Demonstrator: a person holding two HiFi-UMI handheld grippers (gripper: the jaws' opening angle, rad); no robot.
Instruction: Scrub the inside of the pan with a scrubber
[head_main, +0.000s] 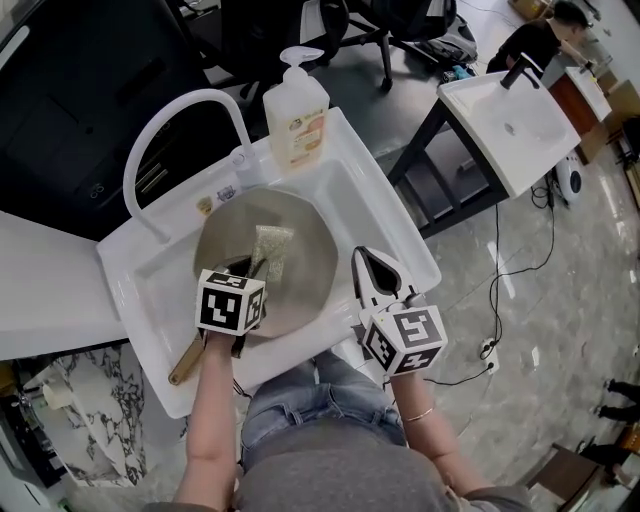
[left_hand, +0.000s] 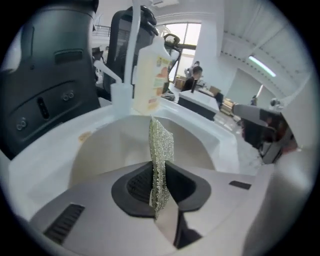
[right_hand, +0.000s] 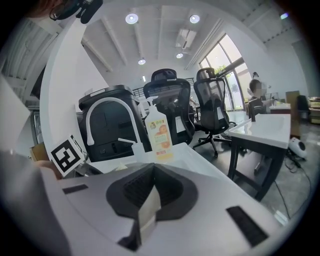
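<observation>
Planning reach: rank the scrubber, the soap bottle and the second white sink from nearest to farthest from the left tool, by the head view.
1. Scrubber: clamped in the left tool, over the pan.
2. Soap bottle: ahead, past the pan's far edge.
3. Second white sink: far off to the right.

The head view looks steeply down from above the sink (head_main: 140, 290), which fills the middle of the frame, with floor at the right. The left gripper view sits low and close over the pan (left_hand: 105, 150), facing the soap bottle (left_hand: 150, 75). The right gripper view looks level across the sink's rim from farther back. All three views share the soap bottle. The head and right gripper views also share the arched faucet (head_main: 190, 97).
</observation>
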